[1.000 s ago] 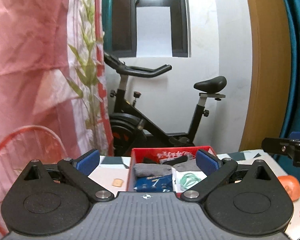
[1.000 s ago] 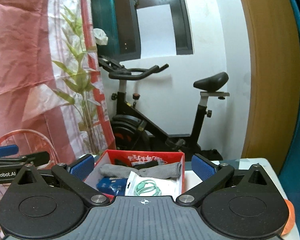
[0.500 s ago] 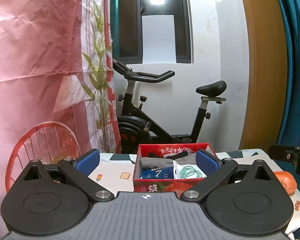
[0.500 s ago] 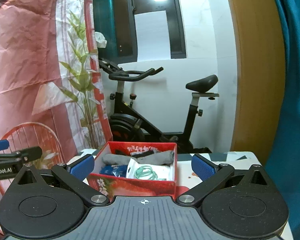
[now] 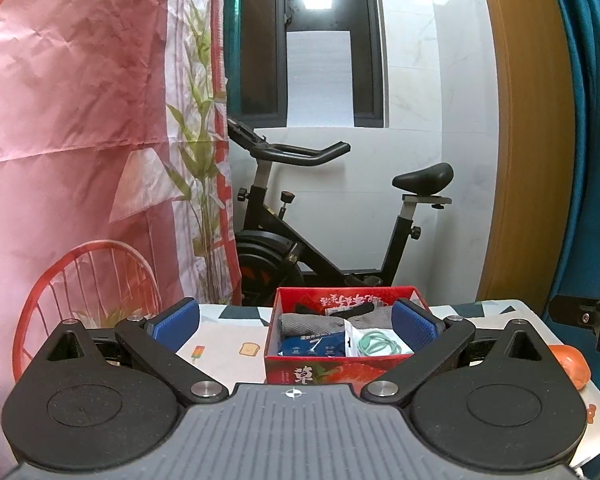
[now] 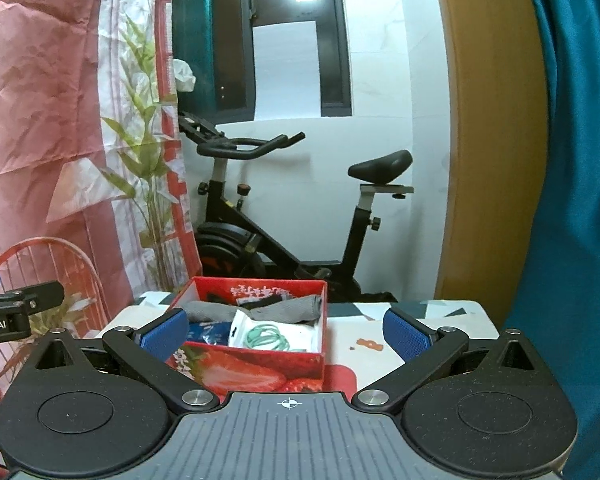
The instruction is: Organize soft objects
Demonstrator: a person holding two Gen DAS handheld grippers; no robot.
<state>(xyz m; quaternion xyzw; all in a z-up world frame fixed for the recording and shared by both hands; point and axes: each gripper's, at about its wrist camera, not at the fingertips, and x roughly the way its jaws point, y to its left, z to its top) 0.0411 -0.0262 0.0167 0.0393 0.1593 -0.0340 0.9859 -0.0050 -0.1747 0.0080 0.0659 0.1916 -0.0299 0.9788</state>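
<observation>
Both tongs held level, short of the counter [image 5: 220,336], empty, nothing gripped yet. Left tongs [image 5: 296,322]: jaws wide, blue pads well apart, left pad over the counter's left part, right pad overlapping the red box [image 5: 340,372] from this view. Box sits mid-counter toward the far edge, strawberry print on near wall. Inside, L to R: blue packet [image 5: 312,346] at near-left corner, gray cloth [image 5: 312,322] across the back w/ a black item behind it, white pouch w/ green bands [image 5: 376,344] at near-right. Orange soft thing [image 5: 570,362] near the counter's right edge, outside the box, probably next to go in. Right tongs [image 6: 284,334]: also wide open, box between pads in that view, bare counter to the right. For a clean pick: swing right tongs toward the orange item, come down from above, straddle it w/ both pads, close gently, soft stuff squashes & slips. Drop into a free spot, maybe over the gray cloth; avoid snagging the box rim or pushing the box off the far edge.
</observation>
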